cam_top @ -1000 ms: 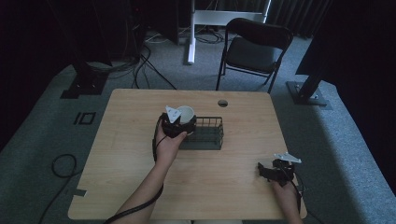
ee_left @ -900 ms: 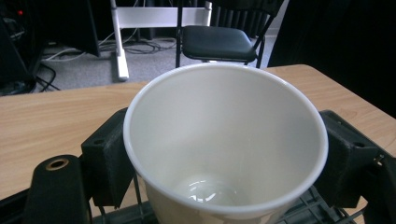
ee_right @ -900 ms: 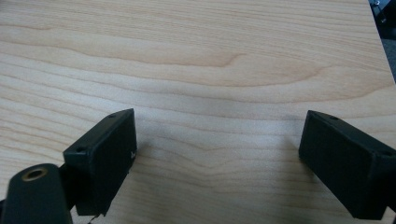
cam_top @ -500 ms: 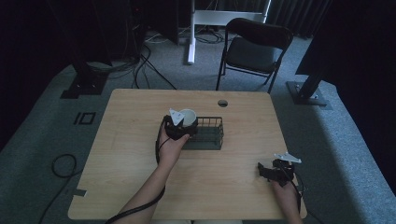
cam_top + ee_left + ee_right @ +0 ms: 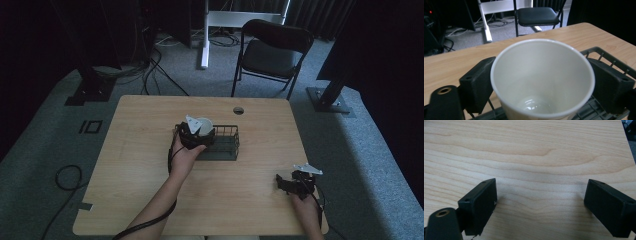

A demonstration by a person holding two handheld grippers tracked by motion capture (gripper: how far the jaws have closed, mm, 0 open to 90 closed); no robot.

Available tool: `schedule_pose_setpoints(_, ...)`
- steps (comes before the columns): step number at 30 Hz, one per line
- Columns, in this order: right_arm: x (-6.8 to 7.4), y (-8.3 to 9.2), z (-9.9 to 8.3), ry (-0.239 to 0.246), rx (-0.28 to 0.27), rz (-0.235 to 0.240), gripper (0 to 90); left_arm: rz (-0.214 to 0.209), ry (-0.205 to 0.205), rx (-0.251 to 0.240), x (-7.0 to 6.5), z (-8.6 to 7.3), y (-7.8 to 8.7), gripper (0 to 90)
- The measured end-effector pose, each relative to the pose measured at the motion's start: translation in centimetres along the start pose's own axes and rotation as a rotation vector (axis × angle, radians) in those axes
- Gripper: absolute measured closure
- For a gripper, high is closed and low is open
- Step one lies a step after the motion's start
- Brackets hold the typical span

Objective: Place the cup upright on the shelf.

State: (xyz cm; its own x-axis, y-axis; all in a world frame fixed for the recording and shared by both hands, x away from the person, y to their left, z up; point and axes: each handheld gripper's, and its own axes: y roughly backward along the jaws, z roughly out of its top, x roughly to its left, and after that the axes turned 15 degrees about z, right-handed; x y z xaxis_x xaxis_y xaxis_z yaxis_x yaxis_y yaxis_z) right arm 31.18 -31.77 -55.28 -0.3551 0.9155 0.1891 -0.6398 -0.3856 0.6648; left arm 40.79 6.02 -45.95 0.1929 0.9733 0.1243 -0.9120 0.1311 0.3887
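Left gripper (image 5: 196, 134) eases its hold on a white paper cup (image 5: 203, 125) at the wire basket's (image 5: 227, 148) left end.

Its jaws have just been opening; in the left gripper view the pads flank the cup (image 5: 541, 80) closely, and contact cannot be told, suggesting a release into the basket. Across the wooden table (image 5: 150, 130), the right gripper (image 5: 292, 184) rests near the front edge, jaws wide apart and empty.
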Motion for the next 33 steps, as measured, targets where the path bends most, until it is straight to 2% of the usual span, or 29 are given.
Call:
schedule_pose_setpoints(2,0.0,0.0,0.0,0.000,0.000,0.000,10.8,0.003,-0.010,-0.002,0.0,0.1,0.2,9.7)
schedule_pose_setpoints(3,0.0,0.0,0.0,0.000,0.000,0.000,10.8,-0.014,-0.015,0.000,0.0,0.1,0.2,9.6)
schedule_pose_setpoints(5,0.0,0.0,0.0,0.000,0.000,0.000,10.8,-0.014,-0.019,-0.001,-0.1,0.1,0.4,9.4)
schedule_pose_setpoints(10,0.0,0.0,0.0,0.000,0.000,0.000,10.8,-0.029,-0.006,0.003,0.2,0.0,0.8,9.4)
schedule_pose_setpoints(12,0.0,0.0,0.0,0.000,0.000,0.000,10.8,-0.023,-0.013,0.004,0.3,-0.1,0.9,9.4)
schedule_pose_setpoints(18,0.0,0.0,0.0,0.001,0.000,0.000,10.8,-0.017,0.002,-0.002,0.9,-0.2,1.2,9.3)
schedule_pose_setpoints(24,0.0,0.0,0.0,0.001,0.000,-0.001,10.8,-0.017,-0.007,-0.010,1.2,-0.4,1.8,9.4)
schedule_pose_setpoints(33,0.0,0.0,0.0,0.001,0.000,0.000,10.8,-0.046,0.001,-0.015,1.6,-0.7,3.1,9.3)
